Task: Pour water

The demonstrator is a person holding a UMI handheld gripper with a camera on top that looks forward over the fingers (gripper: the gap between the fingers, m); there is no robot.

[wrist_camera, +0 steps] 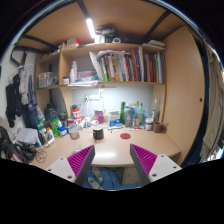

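My gripper (112,156) is held open above the near edge of a light wooden desk (112,148), and nothing sits between its magenta pads (82,160). Well beyond the fingertips a small dark cup (98,131) stands on the desk. To its right lies a flat red round item (124,136). Bottles and jars (150,118) are lined up along the back right of the desk, one of them a tall clear bottle (155,108). I cannot tell whether any of them holds water.
The desk sits in a wooden alcove. A shelf of books (128,66) runs above it, under a strip light (91,28). Cluttered small items (48,126) crowd the desk's left side. Below the near edge, shoes (97,180) lie on the floor.
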